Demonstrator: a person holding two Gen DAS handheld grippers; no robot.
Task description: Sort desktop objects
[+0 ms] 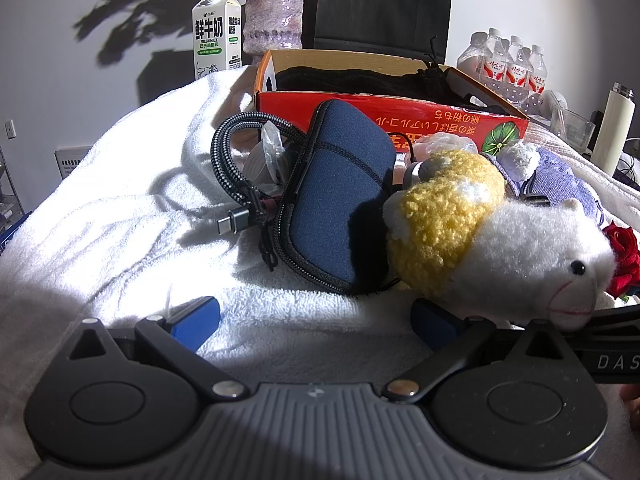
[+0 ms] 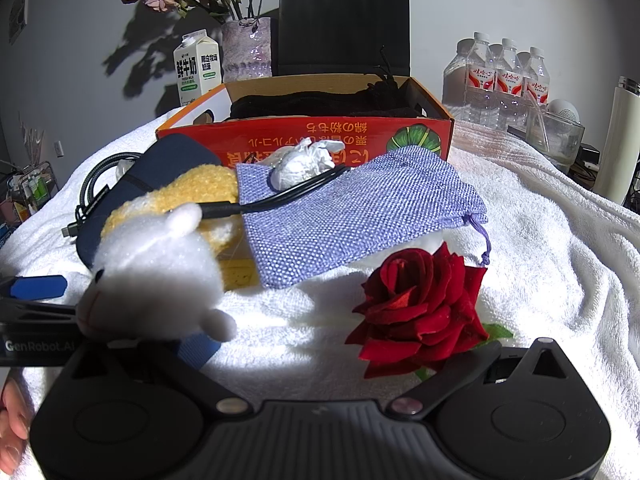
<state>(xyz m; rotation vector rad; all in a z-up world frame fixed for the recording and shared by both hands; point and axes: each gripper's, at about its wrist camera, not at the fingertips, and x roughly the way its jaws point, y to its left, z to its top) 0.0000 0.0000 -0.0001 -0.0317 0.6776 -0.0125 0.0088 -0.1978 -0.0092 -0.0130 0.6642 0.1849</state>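
My left gripper (image 1: 316, 322) is open over the white towel (image 1: 120, 220), nothing between its blue pads (image 1: 196, 322). Just ahead lie a blue zip pouch (image 1: 340, 200), a coiled braided cable (image 1: 236, 168) and a white-and-yellow plush toy (image 1: 460, 232), whose head rests by the right pad. My right gripper (image 2: 320, 352) is also open; the plush head (image 2: 160, 268) covers part of its left finger and a red rose (image 2: 424, 312) hides its right fingertip. Beyond them lies a purple woven bag (image 2: 352, 216) with a black cable (image 2: 280, 196) and a crumpled white wad (image 2: 300, 164) on it.
An open orange box (image 2: 320, 140) holding black cloth stands behind the pile. Behind it are a milk carton (image 2: 198, 68), a flower vase (image 2: 246, 48) and a black paper bag (image 2: 344, 20). Water bottles (image 2: 504, 76), a glass container (image 2: 554, 136) and a white flask (image 2: 622, 140) stand at the right.
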